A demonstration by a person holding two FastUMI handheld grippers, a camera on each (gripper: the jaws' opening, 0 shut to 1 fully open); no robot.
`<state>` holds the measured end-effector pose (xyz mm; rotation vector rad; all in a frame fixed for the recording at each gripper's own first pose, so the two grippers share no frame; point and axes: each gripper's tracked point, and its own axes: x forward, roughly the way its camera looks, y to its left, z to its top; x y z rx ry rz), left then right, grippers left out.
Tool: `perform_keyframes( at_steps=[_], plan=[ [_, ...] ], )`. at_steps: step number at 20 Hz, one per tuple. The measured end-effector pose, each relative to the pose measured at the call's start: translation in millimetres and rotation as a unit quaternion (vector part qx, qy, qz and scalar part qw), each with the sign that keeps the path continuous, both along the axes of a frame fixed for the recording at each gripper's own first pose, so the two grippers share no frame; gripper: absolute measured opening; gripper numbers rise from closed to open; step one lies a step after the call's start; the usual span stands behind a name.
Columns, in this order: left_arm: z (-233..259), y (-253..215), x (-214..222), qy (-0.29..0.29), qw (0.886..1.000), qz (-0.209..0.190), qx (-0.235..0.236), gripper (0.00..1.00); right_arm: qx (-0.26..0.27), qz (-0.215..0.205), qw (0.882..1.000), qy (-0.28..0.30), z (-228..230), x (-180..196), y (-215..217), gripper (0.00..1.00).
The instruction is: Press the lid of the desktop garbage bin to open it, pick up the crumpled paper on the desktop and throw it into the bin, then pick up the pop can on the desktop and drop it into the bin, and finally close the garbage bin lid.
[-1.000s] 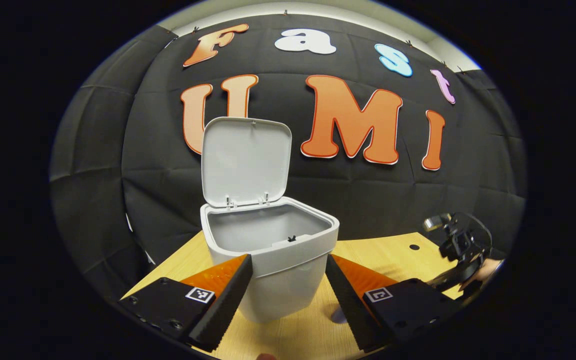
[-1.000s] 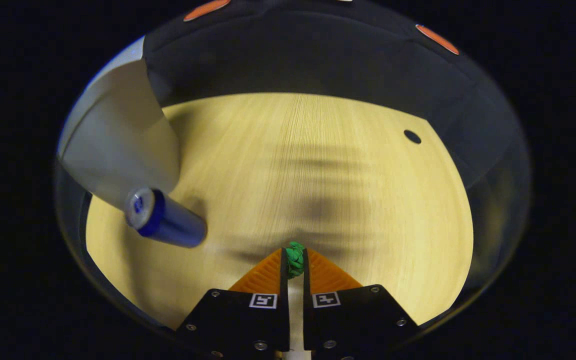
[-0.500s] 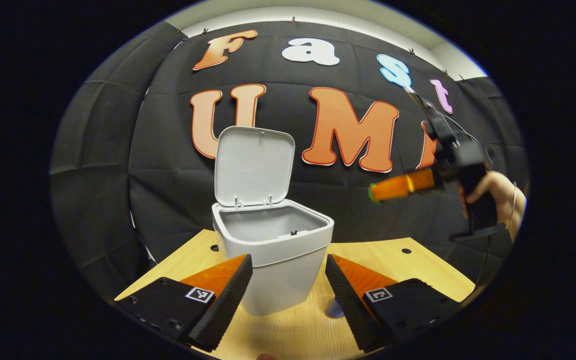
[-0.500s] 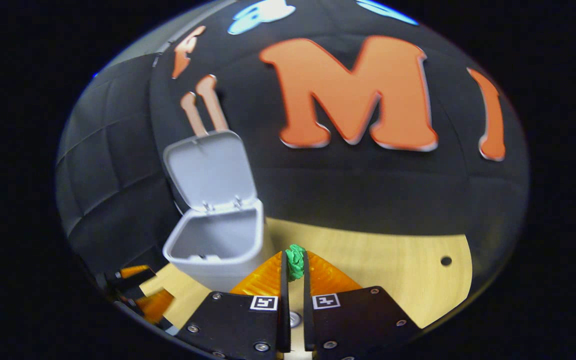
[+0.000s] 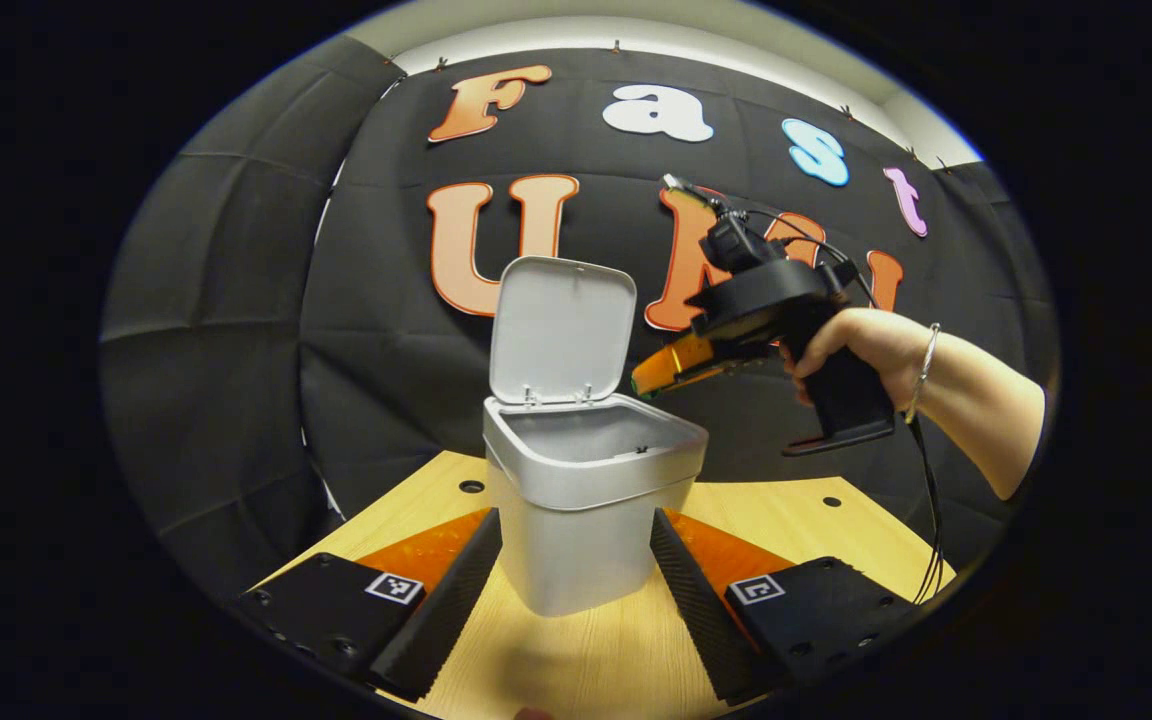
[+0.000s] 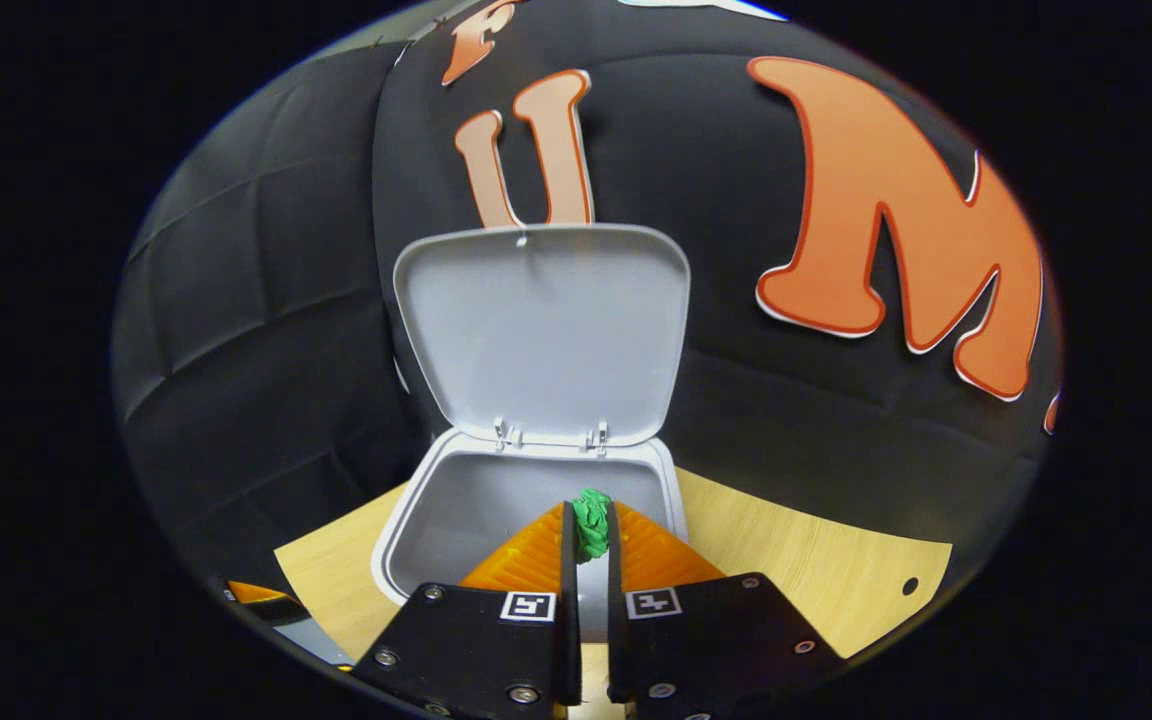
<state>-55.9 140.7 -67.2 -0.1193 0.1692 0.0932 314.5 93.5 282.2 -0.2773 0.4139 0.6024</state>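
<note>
Above the wooden desktop (image 6: pixel 816 570), right tool (image 6: pixel 588 520) pinches crumpled paper (image 6: pixel 591 518) over open bin (image 6: pixel 526 500); left tool (image 5: pixel 576 560) wide

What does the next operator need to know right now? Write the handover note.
Right gripper: shut on the green crumpled paper, held above the open garbage bin, fingertips at its right rim in the left gripper view.
Left gripper: open, empty, low over the table, fingers either side of the bin's base without visibly touching it.
Lid: up, standing upright at the back.
Done: lid opened, paper picked up and brought to the bin.
Left: release the paper into the bin, fetch the pop can and drop it in, close the lid.
</note>
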Motion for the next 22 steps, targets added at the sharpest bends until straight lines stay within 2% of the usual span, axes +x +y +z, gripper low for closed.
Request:
perform_keyframes(
  at_steps=[2, 4, 5, 6, 7, 8, 9, 11, 16, 20, 22],
  plan=[
    [-2.3, 7.4, -3.5, 0.002, 1.0, 0.006, -0.004, 0.95, -0.005, 0.0, 1.0, 0.001, 3.5, 0.0, -3.2, 0.12],
    [-4.2, 11.6, -3.8, 0.004, 1.0, 0.008, -0.006, 0.95, -0.002, -0.007, 1.0, 0.004, -6.4, 6.5, 0.0, 0.2],
    [-4.0, 12.8, -3.8, 0.005, 1.0, 0.009, -0.006, 0.95, -0.005, -0.009, 1.0, 0.004, -7.1, 8.3, 1.4, 0.35],
    [-4.6, 13.4, -3.5, 0.004, 1.0, 0.008, -0.006, 0.95, -0.01, -0.01, 1.0, 0.007, -8.7, 4.3, 2.2, 0.36],
    [-3.1, 13.0, -3.4, 0.001, 1.0, 0.006, -0.006, 0.95, -0.012, -0.008, 1.0, 0.009, -10.8, 2.5, 1.8, 0.56],
    [-2.7, 11.9, -2.8, 0.0, 1.0, 0.004, -0.005, 0.95, -0.014, -0.01, 1.0, 0.012, -13.4, 2.7, 0.4, 0.72],
    [-1.8, 11.2, -1.2, -0.001, 1.0, 0.002, -0.003, 0.95, -0.014, -0.011, 1.0, 0.014, -14.5, 2.4, -1.5, 0.8],
    [-2.3, 7.4, 1.0, 0.0, 1.0, -0.004, 0.0, 0.95, -0.007, -0.012, 1.0, 0.012, -11.7, 1.0, -4.9, 0.9],
    [-6.4, -15.0, 10.0, 0.005, 1.0, -0.028, 0.007, 0.94, 0.066, -0.01, 0.998, 0.004, 11.7, -12.7, -25.0, 0.94],
    [-12.1, -44.4, 17.7, 0.01, 0.998, -0.059, 0.022, 0.94, 0.122, -0.046, 0.991, -0.025, 32.5, -28.1, -89.6, 0.95],
    [-12.9, -61.5, 24.0, 0.01, 0.997, -0.075, 0.026, 0.95, 0.13, -0.083, 0.987, -0.042, 30.3, -36.0, -136.9, 0.94]
  ],
)
